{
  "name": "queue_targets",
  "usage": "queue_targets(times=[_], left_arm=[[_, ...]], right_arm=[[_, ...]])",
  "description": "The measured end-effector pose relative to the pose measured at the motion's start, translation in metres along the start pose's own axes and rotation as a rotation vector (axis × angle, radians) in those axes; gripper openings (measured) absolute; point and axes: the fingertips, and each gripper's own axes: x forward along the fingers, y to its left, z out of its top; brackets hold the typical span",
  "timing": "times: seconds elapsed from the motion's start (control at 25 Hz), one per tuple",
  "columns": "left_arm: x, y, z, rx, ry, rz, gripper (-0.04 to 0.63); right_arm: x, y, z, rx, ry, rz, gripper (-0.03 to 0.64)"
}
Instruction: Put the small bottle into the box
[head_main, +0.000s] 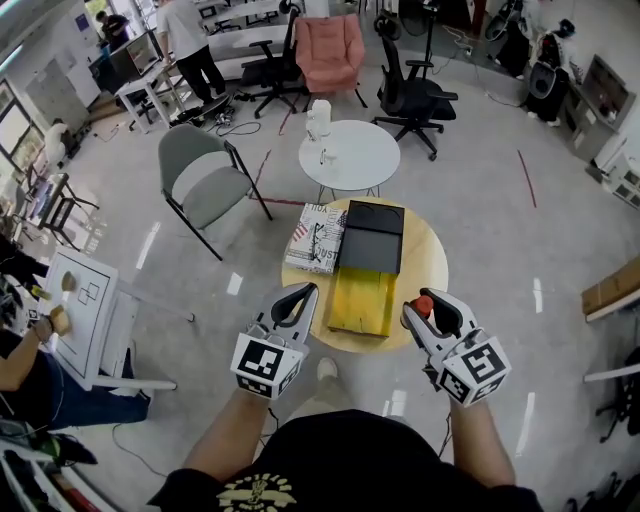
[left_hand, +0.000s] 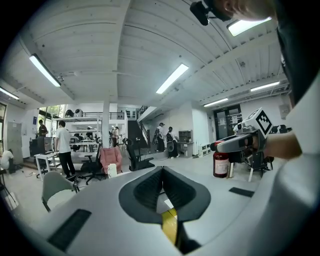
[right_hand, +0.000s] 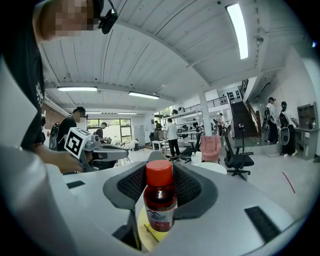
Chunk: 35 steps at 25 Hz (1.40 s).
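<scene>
Holding small bottle (right_hand: 160, 197) upright in right tongs (head_main: 418, 308) by surface (head_main: 425, 260) near-right edge, left tongs (head_main: 303, 295) closed, empty, by near-left edge, box (head_main: 372, 238) mid-surface

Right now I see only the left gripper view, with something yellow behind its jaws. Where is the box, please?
Observer: In the head view the black box lies on the round wooden table. A yellow part extends from it toward the person.
Operator: Is the bottle above it?
Observer: No. The right gripper holds the small bottle to the right of the yellow part in the picture, not above it.
Operator: Is anything else on that table?
Observer: Yes, a patterned box lies beside the black box, on its left in the picture.
</scene>
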Motion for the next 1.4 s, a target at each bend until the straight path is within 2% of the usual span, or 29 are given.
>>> queue_targets(times=[0.6,1.4], left_arm=[[0.009,0.046,-0.039,-0.022,0.070,0.040,0.017],[0.026,0.073,-0.076,-0.033,0.142,0.040,0.017]], right_arm=[[0.072,-0.023,-0.048,0.023,0.112,-0.016,0.167],[0.129,-0.044,-0.131,0.041,0.275,-0.025,0.168]])
